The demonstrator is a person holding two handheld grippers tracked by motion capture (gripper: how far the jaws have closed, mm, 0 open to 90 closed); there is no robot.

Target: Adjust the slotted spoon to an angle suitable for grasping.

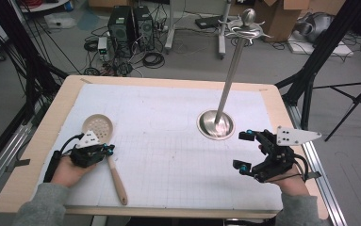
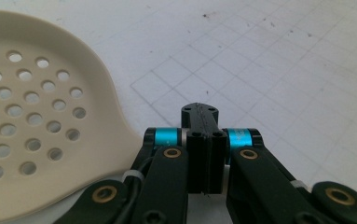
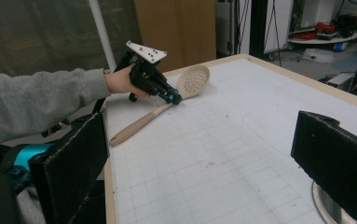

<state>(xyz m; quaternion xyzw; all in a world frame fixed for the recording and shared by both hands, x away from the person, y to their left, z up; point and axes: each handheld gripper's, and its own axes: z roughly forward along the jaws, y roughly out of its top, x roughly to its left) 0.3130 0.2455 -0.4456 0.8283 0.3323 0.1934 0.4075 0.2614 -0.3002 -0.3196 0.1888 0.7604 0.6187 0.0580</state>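
Near the desk's left edge lies a cream slotted spoon (image 1: 98, 128), its round shallow bowl pierced with small holes, its plain handle running toward the front edge. The left claw (image 1: 108, 150) is pressed together, empty, just beside the handle's neck; the left claw's view shows the hole pattern closely. The right claw (image 1: 245, 150) stands apart near a polished metal stand (image 1: 216, 124), a round base with a slim pole.
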